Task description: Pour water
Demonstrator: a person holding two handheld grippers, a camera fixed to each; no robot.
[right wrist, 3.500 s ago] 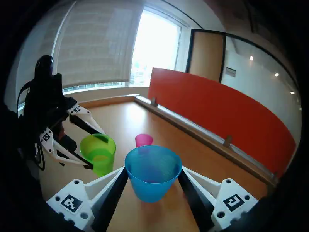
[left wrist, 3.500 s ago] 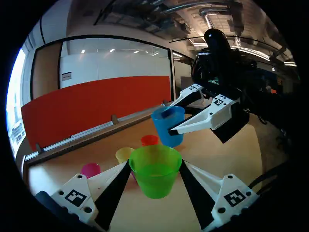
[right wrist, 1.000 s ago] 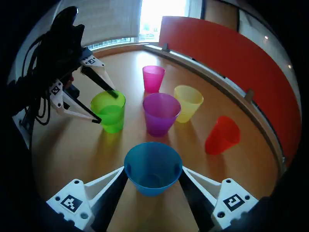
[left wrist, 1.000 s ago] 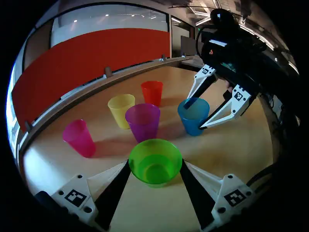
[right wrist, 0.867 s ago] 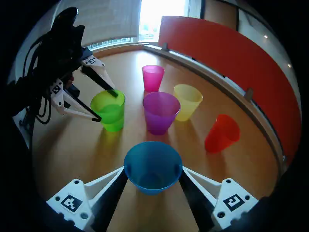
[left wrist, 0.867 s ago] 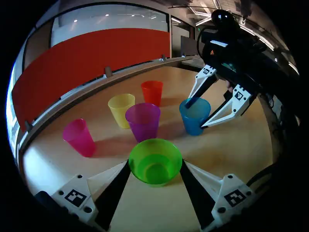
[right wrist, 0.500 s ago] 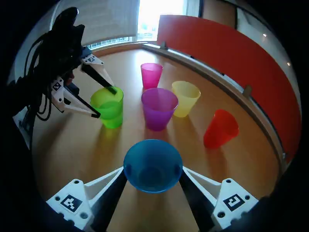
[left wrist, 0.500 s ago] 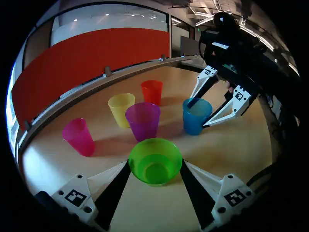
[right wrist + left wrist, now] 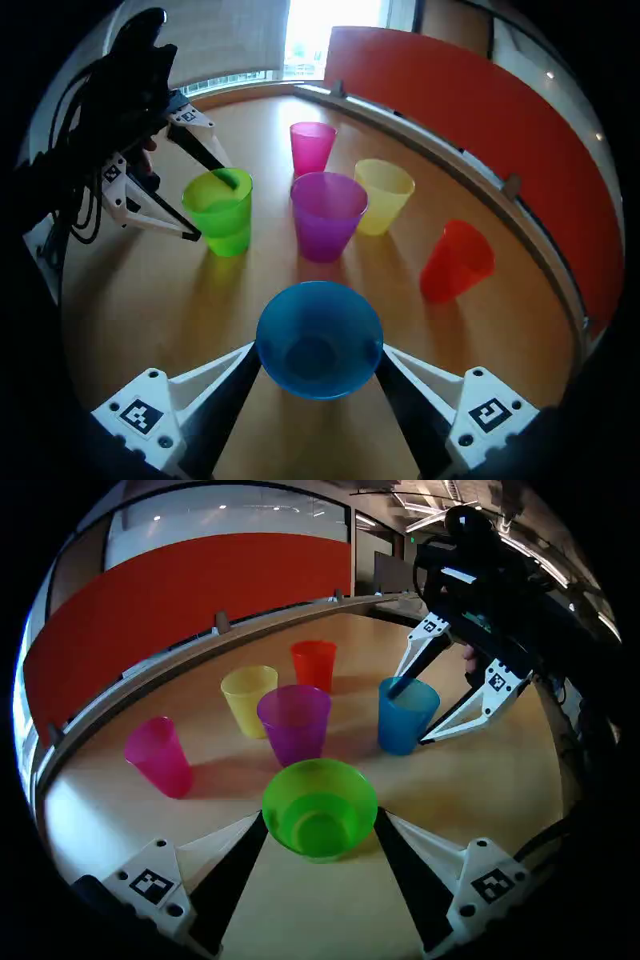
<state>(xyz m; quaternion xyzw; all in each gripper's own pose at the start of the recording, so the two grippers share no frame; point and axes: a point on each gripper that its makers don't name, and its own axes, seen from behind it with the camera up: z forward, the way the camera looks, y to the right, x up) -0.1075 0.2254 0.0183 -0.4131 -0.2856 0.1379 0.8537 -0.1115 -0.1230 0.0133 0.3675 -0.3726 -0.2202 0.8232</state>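
Left hand-held gripper (image 9: 318, 814) grasps the green cup (image 9: 320, 836), a finger against each side. In the right gripper view we see that cup upright on the surface (image 9: 448, 792). Right hand-held gripper (image 9: 318, 346) grasps the blue cup (image 9: 318, 364) the same way, also standing on the surface. We can't tell whether either holds water. Beyond, mid-surface: purple cup (image 9: 294, 720), then yellow cup (image 9: 249, 696) just beside it and pink cup (image 9: 158, 756). Red cup (image 9: 314, 664) is nearest the far edge.

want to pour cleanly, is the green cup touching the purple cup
Apart. Right gripper view shows bare table between the green cup and the purple cup.
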